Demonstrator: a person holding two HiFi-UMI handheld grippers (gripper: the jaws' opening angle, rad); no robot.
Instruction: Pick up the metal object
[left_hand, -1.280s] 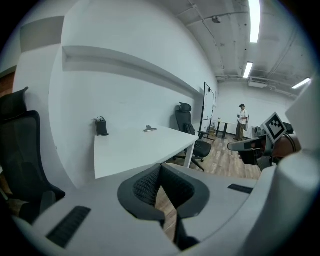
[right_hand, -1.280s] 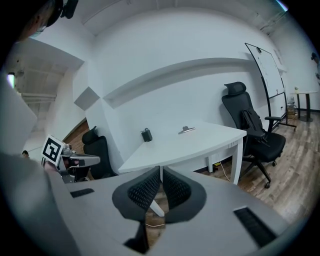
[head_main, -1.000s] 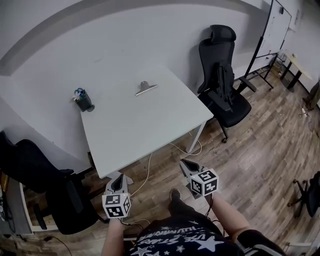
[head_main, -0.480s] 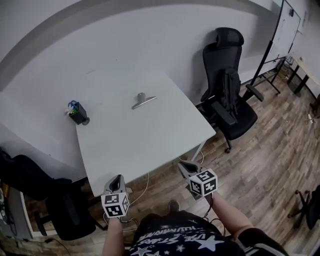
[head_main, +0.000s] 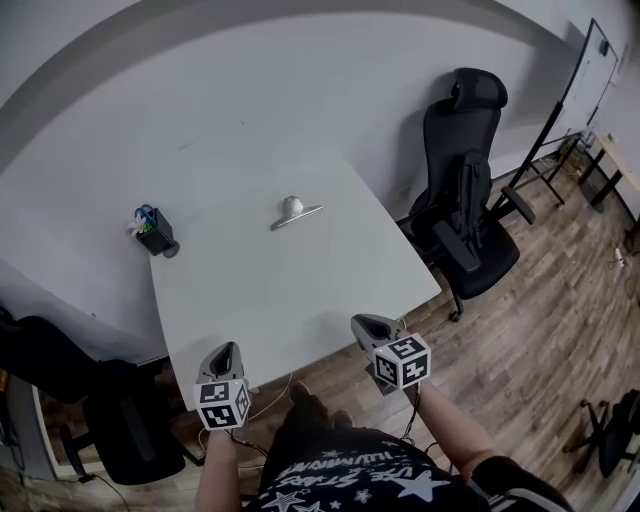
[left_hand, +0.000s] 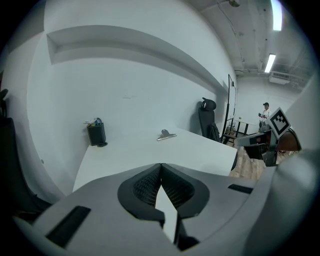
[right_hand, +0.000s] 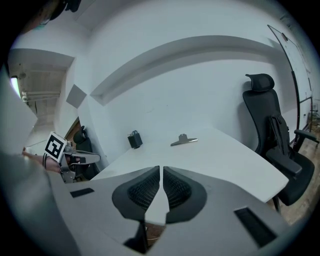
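Observation:
A metal clip lies on the white table near its far edge; it also shows as the clip in the left gripper view and the clip in the right gripper view. My left gripper hovers at the table's near left corner, jaws shut and empty. Over the near right edge my right gripper is shut with nothing in it. Both are far from the clip.
A black pen holder stands at the table's far left corner. A black office chair sits to the right of the table, another dark chair to the left. A cable runs on the wooden floor under the table.
The person has stepped toward the table. Both grippers have come forward from over the floor to the table's near edge. The clip has not moved.

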